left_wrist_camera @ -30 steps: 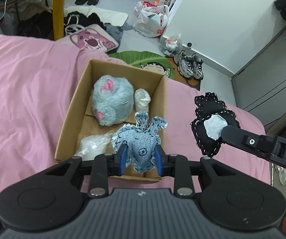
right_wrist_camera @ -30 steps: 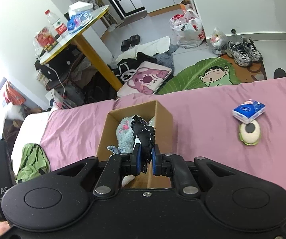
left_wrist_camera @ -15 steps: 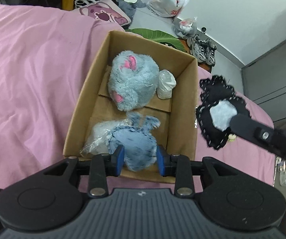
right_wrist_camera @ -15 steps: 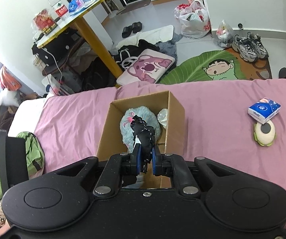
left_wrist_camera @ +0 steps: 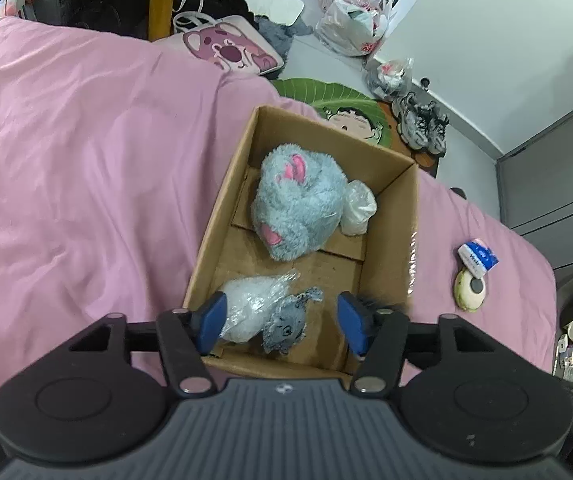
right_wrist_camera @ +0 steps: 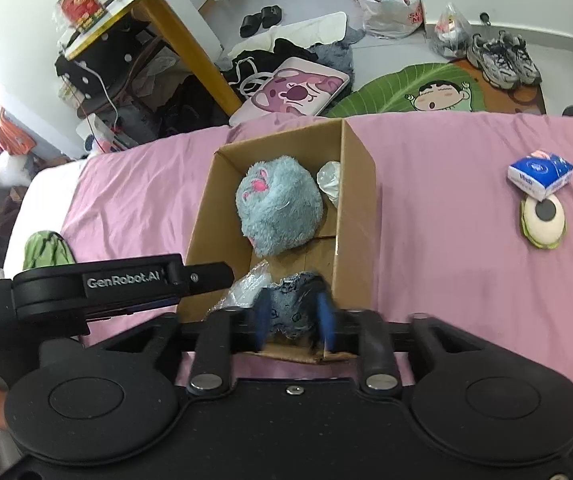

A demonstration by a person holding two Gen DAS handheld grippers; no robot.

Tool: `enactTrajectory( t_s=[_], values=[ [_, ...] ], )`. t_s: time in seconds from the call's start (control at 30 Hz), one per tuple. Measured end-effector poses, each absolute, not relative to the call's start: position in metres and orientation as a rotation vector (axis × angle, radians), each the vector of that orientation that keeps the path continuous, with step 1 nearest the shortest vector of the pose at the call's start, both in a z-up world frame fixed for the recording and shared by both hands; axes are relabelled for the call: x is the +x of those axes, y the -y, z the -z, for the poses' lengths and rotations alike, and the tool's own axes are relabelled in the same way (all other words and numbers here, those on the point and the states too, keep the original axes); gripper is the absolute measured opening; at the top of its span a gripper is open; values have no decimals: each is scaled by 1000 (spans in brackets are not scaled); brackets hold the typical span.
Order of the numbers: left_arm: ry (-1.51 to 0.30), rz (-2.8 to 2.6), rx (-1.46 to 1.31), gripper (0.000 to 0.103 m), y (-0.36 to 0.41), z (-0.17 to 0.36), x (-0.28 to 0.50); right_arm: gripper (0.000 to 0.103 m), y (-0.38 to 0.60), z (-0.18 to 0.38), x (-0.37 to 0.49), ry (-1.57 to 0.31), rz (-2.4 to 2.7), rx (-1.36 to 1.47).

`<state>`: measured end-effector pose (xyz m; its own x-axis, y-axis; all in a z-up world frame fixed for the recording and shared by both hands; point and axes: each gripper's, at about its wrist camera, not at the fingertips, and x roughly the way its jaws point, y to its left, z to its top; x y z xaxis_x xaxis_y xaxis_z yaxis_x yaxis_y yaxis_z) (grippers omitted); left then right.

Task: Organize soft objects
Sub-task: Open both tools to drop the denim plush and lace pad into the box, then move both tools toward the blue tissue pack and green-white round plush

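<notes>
An open cardboard box sits on the pink bed. Inside lie a grey fluffy plush, a small white bag, a plastic-wrapped white bundle and a blue denim toy. My left gripper hangs open over the denim toy without touching it. My right gripper is blurred over the box's near end, with its fingers apart. The black stitched toy shows as a dark fuzzy shape in the near right corner of the box.
A blue tissue pack and a round cream pad lie on the bed to the right of the box. A green cloth lies at the left. Past the bed's far edge the floor holds shoes, bags and a cushion.
My left gripper opened and let the denim toy drop into the box. My right gripper carried the black toy over the box's near corner and spread its fingers.
</notes>
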<state>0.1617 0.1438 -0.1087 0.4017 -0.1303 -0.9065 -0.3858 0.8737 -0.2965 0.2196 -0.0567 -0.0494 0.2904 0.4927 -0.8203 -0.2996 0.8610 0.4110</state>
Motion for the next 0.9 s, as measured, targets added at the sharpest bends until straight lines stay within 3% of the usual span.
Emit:
enactTrajectory(
  t_s=[0.1,0.3,0.7,0.9],
  values=[
    [-1152,-161,-500,79,-139,104,163,45,69,43,220,-1142,-520,197],
    [-1169,-152,-460,92,-124,98,167,57,98,43,227,-1127,-479,213],
    [-1148,-143,-392,102,-85,83,174,88,154,37,235,-1052,-432,231],
    [-1109,-108,-364,102,-58,72,181,92,182,39,244,-1026,-413,256]
  ],
)
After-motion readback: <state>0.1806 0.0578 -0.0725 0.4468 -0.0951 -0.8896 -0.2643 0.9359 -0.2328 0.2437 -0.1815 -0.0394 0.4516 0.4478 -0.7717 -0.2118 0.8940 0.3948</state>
